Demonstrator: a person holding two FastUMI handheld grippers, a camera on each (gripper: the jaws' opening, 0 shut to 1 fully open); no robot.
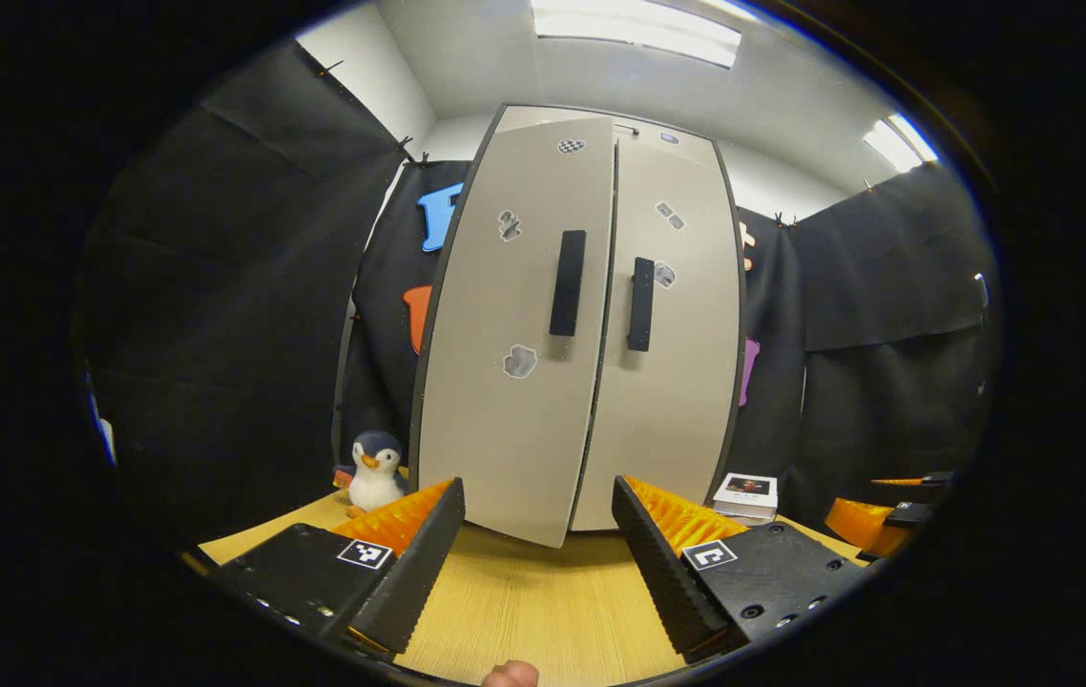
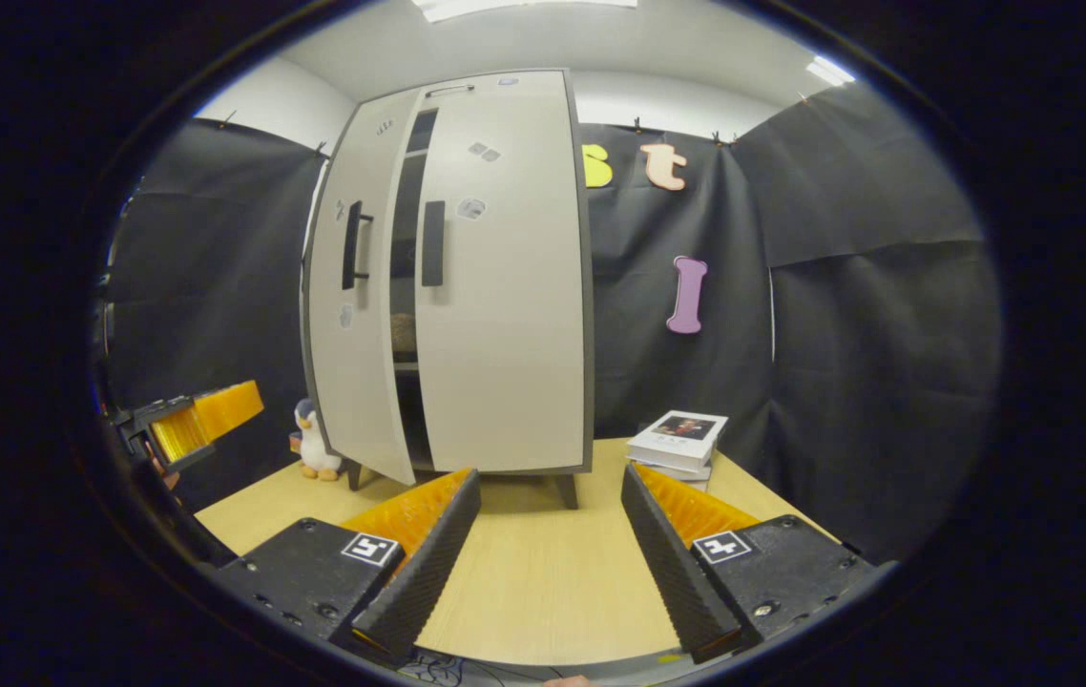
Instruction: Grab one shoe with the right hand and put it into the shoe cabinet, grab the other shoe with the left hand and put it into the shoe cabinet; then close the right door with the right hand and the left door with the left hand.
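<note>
Black cloth walls enclose a pale wooden surface (image 2: 524,572) on which the shoe cabinet (image 2: 452,277) stands on short legs. In the left gripper view, the left claw (image 1: 538,525) hangs wide with nothing between its fingers, directly facing the cabinet and near it; the left door (image 1: 514,324) stands slightly proud of the right door (image 1: 672,334), its lower edge overlapping forward. In the right gripper view, the right claw (image 2: 551,520) is likewise spread wide and empty, set back from the cabinet, which lies ahead and to the left of it. From this angle the right door sits flush, while the left door is ajar, leaving a dark gap (image 2: 405,286) through which shelves show, with a brownish object on one that cannot be identified. Each door carries a dark vertical handle (image 1: 568,282). A toy penguin (image 1: 376,472) stands on the surface at the cabinet's left side, and a stack of books (image 2: 679,441) lies at its right. The left claw also appears at the left edge of the right gripper view.
</note>
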